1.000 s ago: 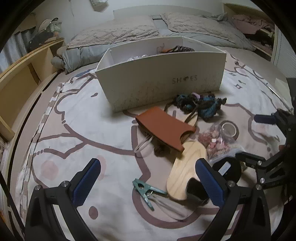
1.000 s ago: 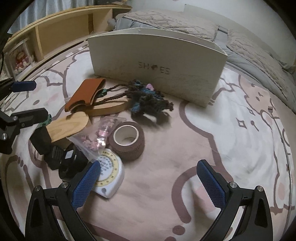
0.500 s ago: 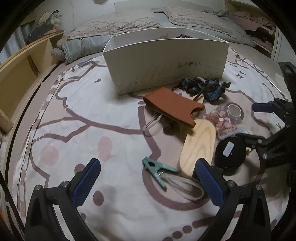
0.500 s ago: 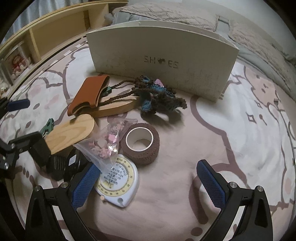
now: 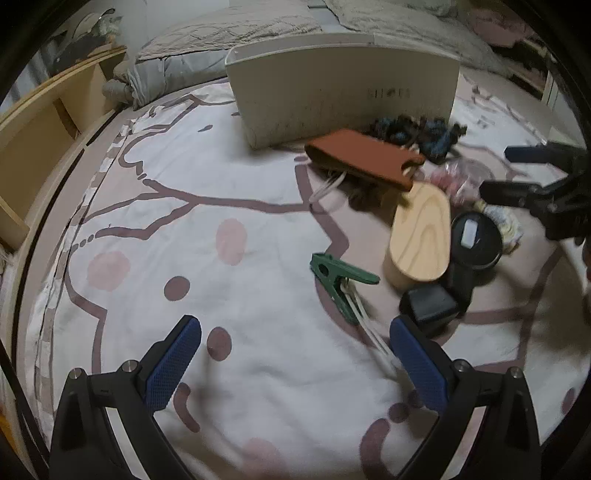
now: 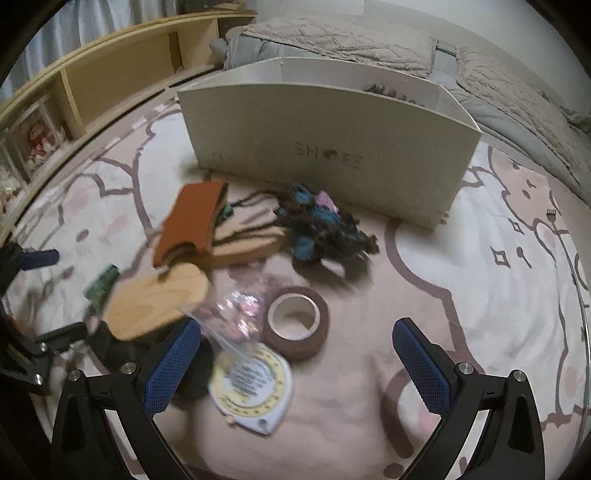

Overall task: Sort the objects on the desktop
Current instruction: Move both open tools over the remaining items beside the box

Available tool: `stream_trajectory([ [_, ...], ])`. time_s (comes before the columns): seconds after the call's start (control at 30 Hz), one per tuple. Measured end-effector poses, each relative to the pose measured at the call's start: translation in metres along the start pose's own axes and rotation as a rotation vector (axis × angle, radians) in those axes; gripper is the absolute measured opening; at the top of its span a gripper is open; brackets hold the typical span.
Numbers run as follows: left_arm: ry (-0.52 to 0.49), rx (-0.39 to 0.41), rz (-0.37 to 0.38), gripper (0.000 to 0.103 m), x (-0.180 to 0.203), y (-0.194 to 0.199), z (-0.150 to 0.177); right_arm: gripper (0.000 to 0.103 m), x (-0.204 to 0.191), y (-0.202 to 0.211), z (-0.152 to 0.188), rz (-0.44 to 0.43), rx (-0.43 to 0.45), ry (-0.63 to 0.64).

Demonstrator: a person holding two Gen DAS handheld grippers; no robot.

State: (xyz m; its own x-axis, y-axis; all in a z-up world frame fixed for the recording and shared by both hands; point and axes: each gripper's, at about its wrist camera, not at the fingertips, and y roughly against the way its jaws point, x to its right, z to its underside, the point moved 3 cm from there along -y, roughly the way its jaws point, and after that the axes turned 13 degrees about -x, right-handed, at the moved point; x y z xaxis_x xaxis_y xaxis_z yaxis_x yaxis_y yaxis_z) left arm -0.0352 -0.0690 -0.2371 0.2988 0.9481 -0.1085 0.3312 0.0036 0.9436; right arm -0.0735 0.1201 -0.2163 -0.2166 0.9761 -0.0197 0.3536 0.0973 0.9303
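Note:
A pile of small objects lies on a patterned rug in front of a white shoe box (image 5: 343, 96) (image 6: 325, 147). My left gripper (image 5: 291, 354) is open and empty, low over the rug, with a green clothes peg (image 5: 340, 280) just ahead. My right gripper (image 6: 295, 362) is open and empty, above a brown tape roll (image 6: 295, 321) and a round white-and-yellow tape measure (image 6: 251, 384). A brown leather case (image 5: 362, 158) (image 6: 192, 221), wooden oval pieces (image 5: 421, 236) (image 6: 159, 302), dark yarn (image 6: 321, 225), a bead bag (image 6: 240, 306) and black devices (image 5: 476, 236) lie between.
A bed with grey bedding (image 6: 351, 33) stands behind the box. A low wooden shelf (image 6: 110, 81) (image 5: 37, 147) runs along the left. The right gripper shows at the right edge of the left wrist view (image 5: 535, 184).
Both grippers have moved lower and closer to the rug. The left one has swung left, so the pile now sits to its right. Both stay open.

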Motion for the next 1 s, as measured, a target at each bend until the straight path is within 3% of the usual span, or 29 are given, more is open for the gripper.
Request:
stream_trajectory([
  [0.3, -0.022, 0.058, 0.121, 0.103, 0.021, 0.024, -0.004, 0.103, -0.039, -0.014, -0.004, -0.036, -0.056, 0.082],
  [0.57, -0.09, 0.048, 0.125, 0.103, 0.04, 0.021, 0.002, 0.103, -0.055, -0.021, 0.001, -0.001, -0.067, 0.172],
  [0.67, -0.09, 0.037, 0.123, 0.103, 0.042, 0.017, 0.002, 0.103, -0.052, -0.028, 0.007, 0.051, -0.094, 0.206],
  [0.8, -0.095, 0.034, 0.113, 0.103, 0.044, 0.013, 0.002, 0.103, -0.041, -0.034, 0.01, 0.01, -0.131, 0.148],
  [1.0, -0.078, 0.031, 0.101, 0.103, 0.043, 0.008, -0.001, 0.103, -0.024, -0.034, 0.018, 0.069, -0.126, 0.147],
])
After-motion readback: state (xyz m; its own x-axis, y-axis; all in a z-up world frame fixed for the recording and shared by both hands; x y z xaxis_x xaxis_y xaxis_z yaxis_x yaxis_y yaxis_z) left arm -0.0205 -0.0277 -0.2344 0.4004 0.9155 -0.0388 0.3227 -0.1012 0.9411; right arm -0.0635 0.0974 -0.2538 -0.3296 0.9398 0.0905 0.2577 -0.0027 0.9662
